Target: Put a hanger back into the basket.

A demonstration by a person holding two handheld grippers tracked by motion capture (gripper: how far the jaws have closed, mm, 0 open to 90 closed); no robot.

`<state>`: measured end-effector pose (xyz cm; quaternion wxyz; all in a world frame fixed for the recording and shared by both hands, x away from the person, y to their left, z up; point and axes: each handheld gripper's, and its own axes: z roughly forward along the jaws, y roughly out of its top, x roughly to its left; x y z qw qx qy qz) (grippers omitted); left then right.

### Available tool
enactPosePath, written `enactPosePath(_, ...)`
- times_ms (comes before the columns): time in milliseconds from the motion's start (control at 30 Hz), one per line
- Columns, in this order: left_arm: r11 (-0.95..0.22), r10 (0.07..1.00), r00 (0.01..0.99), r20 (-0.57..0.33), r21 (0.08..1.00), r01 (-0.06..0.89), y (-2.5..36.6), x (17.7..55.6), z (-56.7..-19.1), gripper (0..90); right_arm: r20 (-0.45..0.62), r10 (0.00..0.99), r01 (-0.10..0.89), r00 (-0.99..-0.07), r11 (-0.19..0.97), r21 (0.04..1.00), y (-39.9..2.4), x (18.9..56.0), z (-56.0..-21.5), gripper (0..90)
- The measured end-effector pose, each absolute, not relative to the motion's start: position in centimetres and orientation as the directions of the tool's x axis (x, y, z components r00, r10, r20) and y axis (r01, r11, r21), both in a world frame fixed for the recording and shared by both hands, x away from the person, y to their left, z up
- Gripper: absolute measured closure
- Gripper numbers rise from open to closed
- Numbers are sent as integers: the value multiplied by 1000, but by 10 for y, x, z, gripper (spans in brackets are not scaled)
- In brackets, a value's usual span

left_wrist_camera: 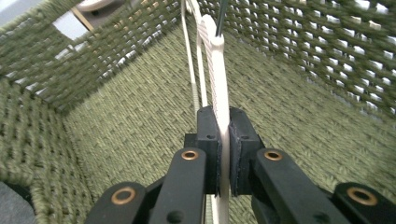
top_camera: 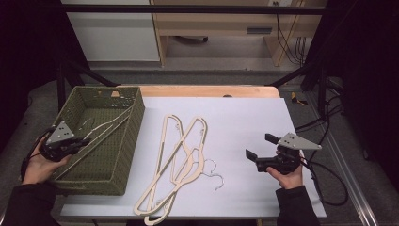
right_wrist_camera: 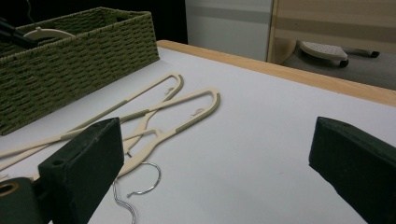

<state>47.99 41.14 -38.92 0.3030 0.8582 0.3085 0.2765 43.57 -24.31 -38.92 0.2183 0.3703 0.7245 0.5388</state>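
Observation:
A cream hanger lies slanted inside the green woven basket at the table's left. My left gripper reaches over the basket's left wall and is shut on that hanger; in the left gripper view the jaws pinch its thin arm above the basket floor. Two more cream hangers with metal hooks lie crossed on the white table top. My right gripper hovers to their right, open and holding nothing. In the right gripper view the two hangers lie ahead to the left.
The white mat covers a wooden table; bare surface lies between the hangers and the right gripper. Cables trail off the right edge. The basket stands far left in the right gripper view. Furniture stands beyond the table.

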Motion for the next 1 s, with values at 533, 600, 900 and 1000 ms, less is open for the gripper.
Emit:
enactPosePath(533,-710,622,735,270,589,385,380,473,-399,781,91,773,306,-627,138,942,-242,435,-389,37)
enactPosePath(600,-722,615,738,277,574,386,377,472,-400,765,92,772,309,-629,139,941,-242,435,-389,37)
enactPosePath(900,-747,597,749,288,540,388,367,469,-404,703,94,772,309,-629,137,941,-242,435,-389,37)
enactPosePath(1000,-750,593,753,284,536,389,365,469,-405,656,94,772,308,-629,137,941,-242,435,-389,37)
